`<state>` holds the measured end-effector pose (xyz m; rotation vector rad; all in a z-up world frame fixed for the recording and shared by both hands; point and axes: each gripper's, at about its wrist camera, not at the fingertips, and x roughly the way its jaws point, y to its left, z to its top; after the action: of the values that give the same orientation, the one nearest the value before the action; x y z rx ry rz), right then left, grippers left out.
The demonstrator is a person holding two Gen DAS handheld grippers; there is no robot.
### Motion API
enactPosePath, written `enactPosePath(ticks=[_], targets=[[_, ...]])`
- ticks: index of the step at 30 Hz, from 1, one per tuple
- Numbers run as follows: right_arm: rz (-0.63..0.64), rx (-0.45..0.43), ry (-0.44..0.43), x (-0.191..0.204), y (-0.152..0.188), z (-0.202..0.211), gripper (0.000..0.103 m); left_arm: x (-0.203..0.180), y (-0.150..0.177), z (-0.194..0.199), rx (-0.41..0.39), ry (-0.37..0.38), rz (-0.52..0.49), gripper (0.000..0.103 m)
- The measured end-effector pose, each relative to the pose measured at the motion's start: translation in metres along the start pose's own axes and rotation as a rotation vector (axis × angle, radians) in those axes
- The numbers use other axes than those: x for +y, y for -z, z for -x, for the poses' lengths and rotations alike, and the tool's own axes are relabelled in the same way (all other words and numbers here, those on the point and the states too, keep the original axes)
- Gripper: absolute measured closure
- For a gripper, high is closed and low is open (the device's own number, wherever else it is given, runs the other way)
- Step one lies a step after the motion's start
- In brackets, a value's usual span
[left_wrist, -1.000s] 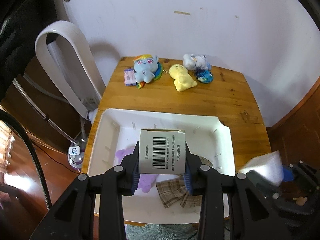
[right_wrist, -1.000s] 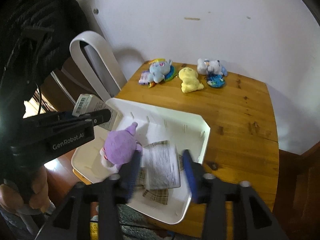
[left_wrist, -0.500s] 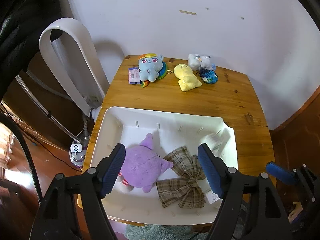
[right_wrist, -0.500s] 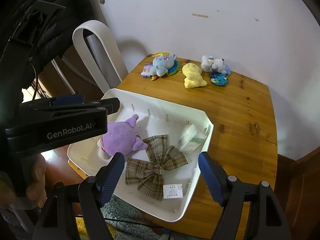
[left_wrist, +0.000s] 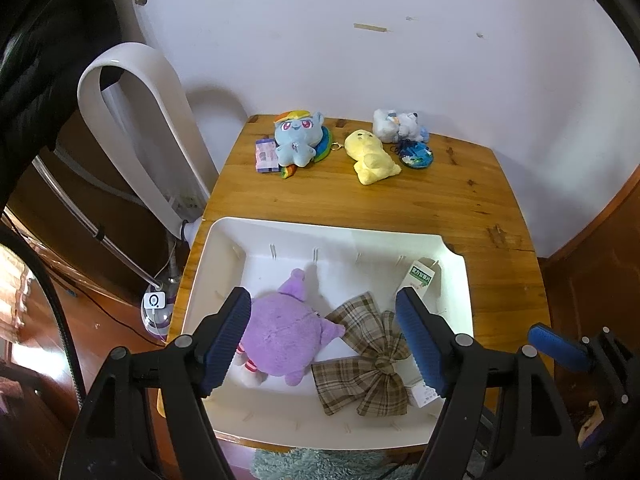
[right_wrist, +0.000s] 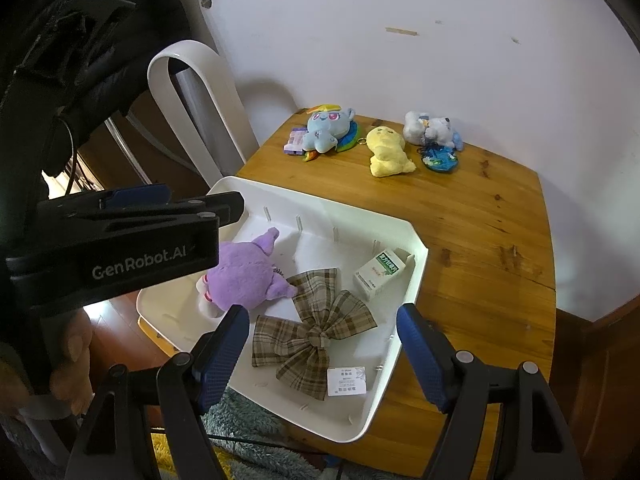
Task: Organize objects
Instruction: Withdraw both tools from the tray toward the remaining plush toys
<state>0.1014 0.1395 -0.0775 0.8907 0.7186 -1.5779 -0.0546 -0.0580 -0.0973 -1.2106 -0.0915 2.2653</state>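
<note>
Jaws spread and empty on both the left gripper (left_wrist: 323,332) and right gripper (right_wrist: 323,346), each poised above the white tray (left_wrist: 224,248) at the table's near edge.

Tray contents: purple plush (left_wrist: 286,334) at the left wall; plaid bow (left_wrist: 370,354) centre; green-and-white carton (left_wrist: 418,278) propped in the far right corner; small white box (right_wrist: 346,381) by the near rim. Evidently the collection point.

Unsorted, along the wooden table (left_wrist: 440,208) far edge: blue pony plush (left_wrist: 298,138), yellow plush (left_wrist: 370,156), white-blue plush (left_wrist: 398,124).

White tray (right_wrist: 408,280): purple plush (right_wrist: 244,276), brown-beige plaid bow (right_wrist: 316,332), white-green carton (right_wrist: 380,274). Wood table (right_wrist: 480,232), 12 o'clock: light-blue pony plush (right_wrist: 326,130), yellow plush (right_wrist: 386,152).
</note>
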Motion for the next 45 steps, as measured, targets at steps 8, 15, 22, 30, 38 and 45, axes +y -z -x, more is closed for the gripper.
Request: enactPosePath(ticks=[8,15,22,30,38,45], targets=[[-0.019,-0.028,0.009,-0.007,-0.003,0.006,0.026,-0.003,-0.004,0.005,-0.009,0.012,-0.018,0.025],[-0.032,-0.043,0.014,-0.010,-0.005,0.010,0.026,-0.008,-0.009,0.010,-0.024,0.020,-0.038,0.025],[-0.052,-0.058,0.014,-0.017,-0.009,0.011,0.026,-0.011,-0.015,0.016,-0.045,0.031,-0.063,0.025],[-0.061,-0.074,0.010,-0.024,-0.022,0.017,0.026,-0.005,-0.037,0.031,-0.091,0.040,-0.068,0.025],[-0.069,-0.085,-0.009,-0.035,-0.050,0.025,0.026,0.011,-0.069,0.041,-0.128,0.027,-0.089,0.025],[-0.056,-0.125,0.024,-0.047,-0.088,0.043,0.026,0.022,-0.103,0.042,-0.130,0.031,-0.114,0.025]])
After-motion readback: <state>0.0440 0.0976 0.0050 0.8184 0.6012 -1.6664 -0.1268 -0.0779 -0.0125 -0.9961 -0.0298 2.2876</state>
